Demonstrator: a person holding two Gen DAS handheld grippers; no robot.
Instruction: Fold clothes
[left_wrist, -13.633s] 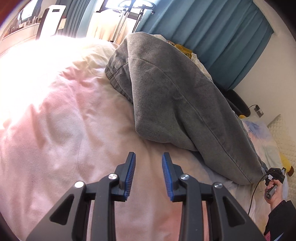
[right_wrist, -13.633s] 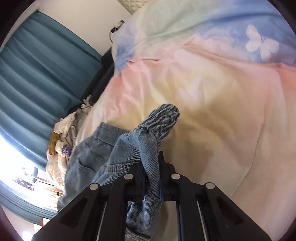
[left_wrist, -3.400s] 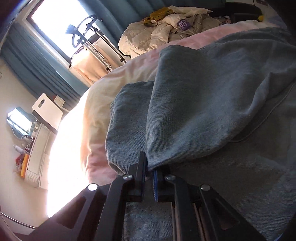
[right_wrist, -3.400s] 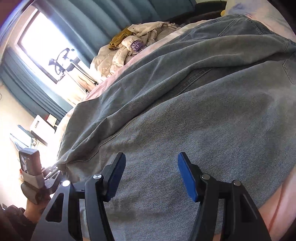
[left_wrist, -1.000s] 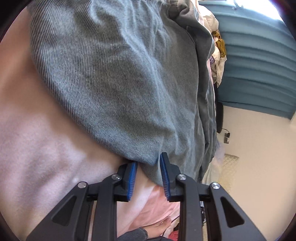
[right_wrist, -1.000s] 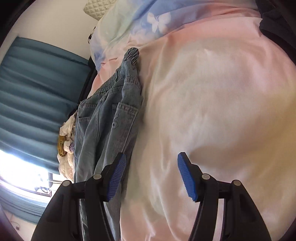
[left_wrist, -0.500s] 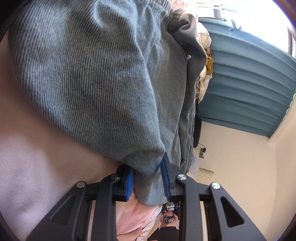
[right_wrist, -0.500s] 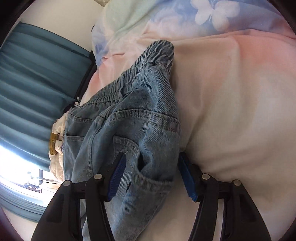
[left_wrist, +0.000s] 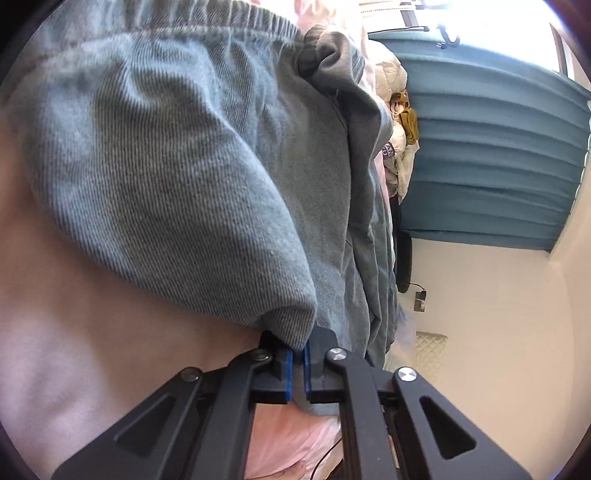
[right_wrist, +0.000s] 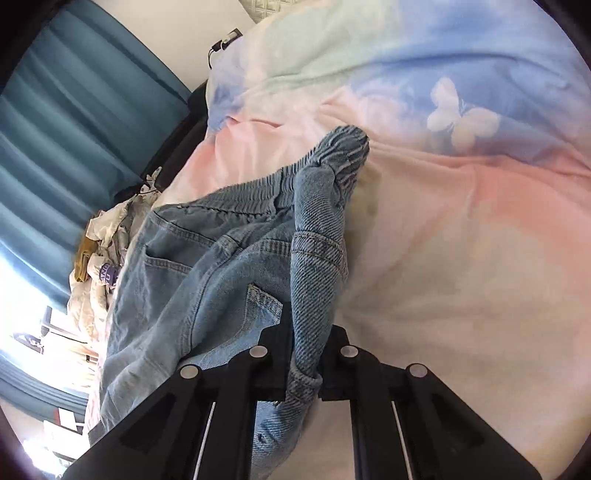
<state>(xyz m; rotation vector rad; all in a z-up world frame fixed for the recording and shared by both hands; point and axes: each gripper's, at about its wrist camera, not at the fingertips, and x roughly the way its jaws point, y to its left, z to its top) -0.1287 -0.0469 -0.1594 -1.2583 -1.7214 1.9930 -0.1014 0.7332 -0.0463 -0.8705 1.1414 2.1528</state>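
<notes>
A pair of light blue jeans (left_wrist: 177, 177) lies on a pink bedspread (left_wrist: 74, 350). In the left wrist view my left gripper (left_wrist: 298, 354) is shut on a fold of the denim at its lower edge, the blue pads pinching the cloth. In the right wrist view the jeans (right_wrist: 192, 280) show their elastic waistband (right_wrist: 332, 151) and a back pocket. My right gripper (right_wrist: 303, 354) is shut on a bunched fold of denim near the waist, and the cloth hangs through between the fingers.
The bedspread (right_wrist: 461, 258) turns blue with a white butterfly (right_wrist: 458, 118) print further up. A heap of pale clothes (right_wrist: 99, 258) lies by the teal curtain (right_wrist: 66, 122). A white wall with a socket (left_wrist: 421, 299) is at right. A bare foot (left_wrist: 291, 472) shows at the bottom.
Both grippers have closed on the jeans: the left pinched the lower fold, the right took the waist fold. The right one came in from the bare bedspread to the jeans.
</notes>
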